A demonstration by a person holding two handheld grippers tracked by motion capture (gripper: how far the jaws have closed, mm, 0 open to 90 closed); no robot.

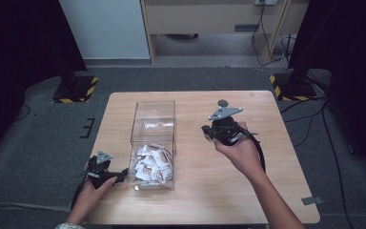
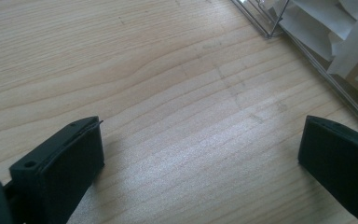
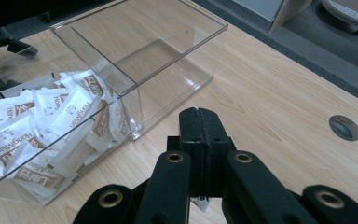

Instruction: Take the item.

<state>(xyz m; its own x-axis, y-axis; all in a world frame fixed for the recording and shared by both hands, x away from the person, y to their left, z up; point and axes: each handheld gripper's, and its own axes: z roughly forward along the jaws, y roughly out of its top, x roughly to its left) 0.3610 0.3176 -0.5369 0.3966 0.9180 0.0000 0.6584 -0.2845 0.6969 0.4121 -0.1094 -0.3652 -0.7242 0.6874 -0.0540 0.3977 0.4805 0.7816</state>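
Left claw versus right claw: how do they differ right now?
The left claw stands wide open, nothing between its jaws; the right claw is shut. The left sits low over the table beside the clear box's end holding sachets; the right is held off to the box's right. Both are black and hand-held.

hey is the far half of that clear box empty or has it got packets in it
Empty. In the clear box, the far compartment shows bare floor beyond the divider; the white packets all lie in the near one.

White sachets (image 3: 51,126) with brown print fill a clear box (image 3: 177,51) on the pale wood-grain table (image 3: 270,102).
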